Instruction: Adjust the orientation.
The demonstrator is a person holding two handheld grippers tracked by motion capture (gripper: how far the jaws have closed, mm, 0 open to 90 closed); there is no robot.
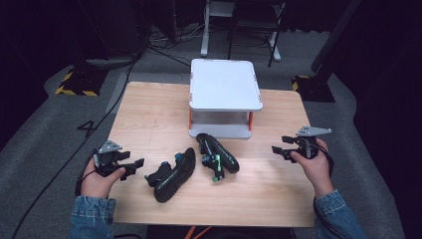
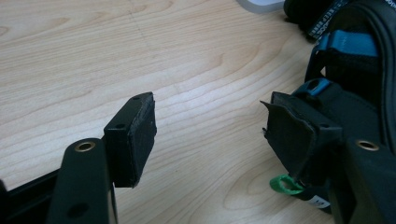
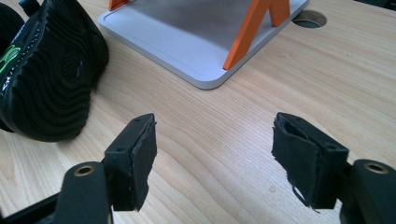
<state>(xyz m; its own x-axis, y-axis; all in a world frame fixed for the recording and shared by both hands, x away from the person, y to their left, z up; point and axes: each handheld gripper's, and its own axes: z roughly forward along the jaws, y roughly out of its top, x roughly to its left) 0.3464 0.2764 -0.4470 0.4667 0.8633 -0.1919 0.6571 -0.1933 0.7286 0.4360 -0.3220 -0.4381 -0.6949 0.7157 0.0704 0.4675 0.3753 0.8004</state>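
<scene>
Two black sandals with blue and green trim lie on the wooden table (image 1: 149,109). The left sandal (image 1: 171,174) lies on its side near the front; the right sandal (image 1: 218,155) lies sole-out in front of the shelf. My left gripper (image 1: 137,164) is open at the table's left, just left of the left sandal (image 2: 348,70). My right gripper (image 1: 276,149) is open at the table's right, apart from the right sandal (image 3: 46,79). Both hold nothing.
A white two-level shelf (image 1: 225,84) with orange legs (image 3: 247,32) stands at the back centre of the table; its lower tray (image 3: 187,37) sits just beyond my right gripper. A round hole (image 3: 309,18) is in the tabletop. Cables run on the grey floor (image 1: 59,134).
</scene>
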